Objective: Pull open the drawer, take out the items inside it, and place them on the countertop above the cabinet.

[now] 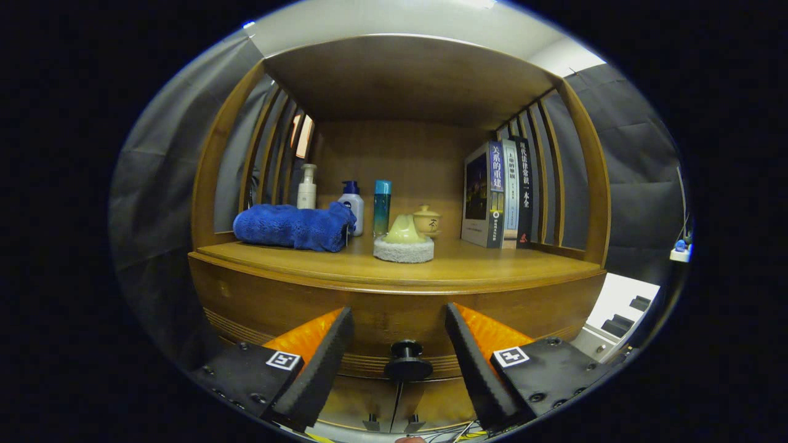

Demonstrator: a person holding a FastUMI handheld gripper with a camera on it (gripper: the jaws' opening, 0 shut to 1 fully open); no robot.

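Observation:
A wooden cabinet faces me, its drawer front (394,311) closed flush under the countertop (468,267). A dark round knob (406,360) sticks out of the drawer front. My gripper (399,320) is open, one finger on each side of the knob and neither touching it. The drawer's contents are hidden. On the countertop lie a folded blue towel (292,226) and a pale yellow-green sponge brush on a grey pad (404,240).
At the back of the shelf stand a white pump bottle (306,186), a blue-capped white bottle (351,206), a teal spray bottle (381,206) and a small lidded cup (426,220). Several books (500,194) stand upright at the right. Slatted side walls enclose the shelf.

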